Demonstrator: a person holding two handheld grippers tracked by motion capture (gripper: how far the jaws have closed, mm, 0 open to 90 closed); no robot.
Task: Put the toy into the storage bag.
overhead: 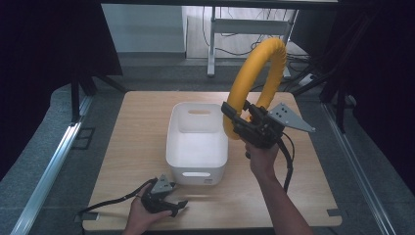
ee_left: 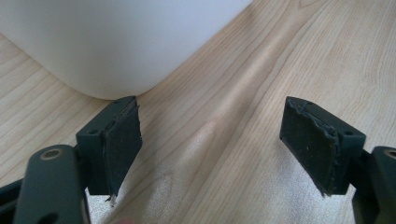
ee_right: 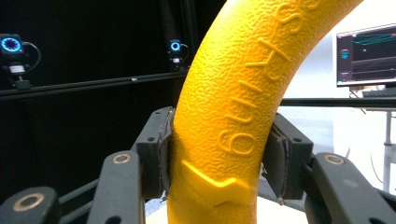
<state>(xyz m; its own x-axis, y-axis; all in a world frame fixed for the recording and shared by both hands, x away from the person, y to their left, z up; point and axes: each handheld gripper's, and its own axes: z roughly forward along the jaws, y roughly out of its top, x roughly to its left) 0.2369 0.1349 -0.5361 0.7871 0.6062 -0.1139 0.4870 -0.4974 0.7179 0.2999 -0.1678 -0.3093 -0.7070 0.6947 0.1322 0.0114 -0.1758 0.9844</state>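
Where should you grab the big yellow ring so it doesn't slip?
Grab the yellow foam ring across its round tube, coming from the side, the way the right gripper is shut on its lower end. The tube is narrow enough to fit between the pads, and its bumpy skin probably helps them hold.

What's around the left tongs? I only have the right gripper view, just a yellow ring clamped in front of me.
Observer: The left tongs rest on the wooden table at its near edge, jaws open with nothing between them.
Operator: Any container nearby?
Observer: A white bin sits mid-table; its rounded corner is just ahead of the left tongs.
Operator: Where's my ring relative to it?
Observer: The yellow ring is held up in the air by the right tongs, beside the bin's right wall, not inside it.
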